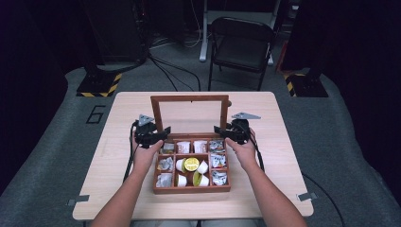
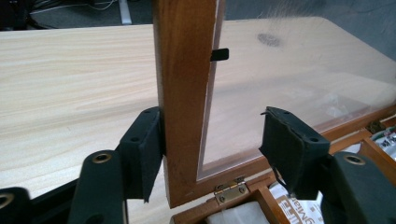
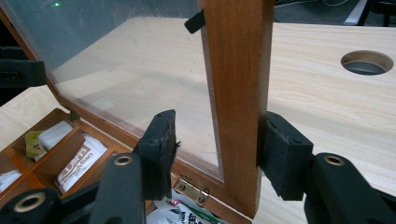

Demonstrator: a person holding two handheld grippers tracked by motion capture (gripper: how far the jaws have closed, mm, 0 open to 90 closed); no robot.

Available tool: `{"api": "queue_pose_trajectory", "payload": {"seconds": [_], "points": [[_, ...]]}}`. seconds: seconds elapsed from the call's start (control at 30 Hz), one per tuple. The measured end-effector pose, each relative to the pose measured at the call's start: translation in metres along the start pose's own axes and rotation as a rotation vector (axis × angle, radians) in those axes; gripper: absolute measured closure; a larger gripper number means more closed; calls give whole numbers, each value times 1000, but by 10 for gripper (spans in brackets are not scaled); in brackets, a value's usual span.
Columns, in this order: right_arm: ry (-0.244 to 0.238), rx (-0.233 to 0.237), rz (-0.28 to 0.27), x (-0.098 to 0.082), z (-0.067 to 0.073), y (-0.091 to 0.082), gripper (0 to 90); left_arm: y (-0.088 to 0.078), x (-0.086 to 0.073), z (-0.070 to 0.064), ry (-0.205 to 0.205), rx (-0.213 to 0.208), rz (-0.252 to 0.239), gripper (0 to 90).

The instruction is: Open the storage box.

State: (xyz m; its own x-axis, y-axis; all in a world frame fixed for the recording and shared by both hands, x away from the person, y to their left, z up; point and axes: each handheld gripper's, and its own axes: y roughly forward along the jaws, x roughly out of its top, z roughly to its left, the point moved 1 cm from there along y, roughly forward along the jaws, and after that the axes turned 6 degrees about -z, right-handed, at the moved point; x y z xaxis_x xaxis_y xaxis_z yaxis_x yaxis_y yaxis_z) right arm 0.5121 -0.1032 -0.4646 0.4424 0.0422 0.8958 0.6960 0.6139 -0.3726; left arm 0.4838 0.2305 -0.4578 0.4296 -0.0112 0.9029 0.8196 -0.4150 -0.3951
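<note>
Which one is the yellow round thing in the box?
On the pale wooden table sits a brown wooden box with nine compartments. In the middle compartment lies the round yellow-lidded cup, lid facing up; its white neighbours lie on their sides.

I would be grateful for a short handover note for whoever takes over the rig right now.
Left tongs: open around the lid's left side rail; one pad touches it, the other stands clear.
Right tongs: open around the lid's right side rail, likewise one pad touching.
Wooden box sits mid-table, lid upright, compartments hold packets and cups.
Done: lid is up. Left: probably grip both rails and lower it.
</note>
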Motion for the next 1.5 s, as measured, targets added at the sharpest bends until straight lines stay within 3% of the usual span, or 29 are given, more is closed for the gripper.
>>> {"api": "queue_pose_trajectory", "payload": {"seconds": [0.37, 0.6, 0.8, 1.5], "points": [[13, -20, -8, -1, -4, 5, 525, 11, 2, 1, -4, 35, 6, 397], [36, -18, -1, -2, -11, 7, 559, 20, 3, 3, -38, 29, 8, 399], [52, -16, 2, -2, -14, 9, 564, 26, 4, 3, -28, 50, 29, 397], [123, -14, 40, -1, -21, 18, 558, 36, 3, 10, -47, 41, 58, 392]]}}
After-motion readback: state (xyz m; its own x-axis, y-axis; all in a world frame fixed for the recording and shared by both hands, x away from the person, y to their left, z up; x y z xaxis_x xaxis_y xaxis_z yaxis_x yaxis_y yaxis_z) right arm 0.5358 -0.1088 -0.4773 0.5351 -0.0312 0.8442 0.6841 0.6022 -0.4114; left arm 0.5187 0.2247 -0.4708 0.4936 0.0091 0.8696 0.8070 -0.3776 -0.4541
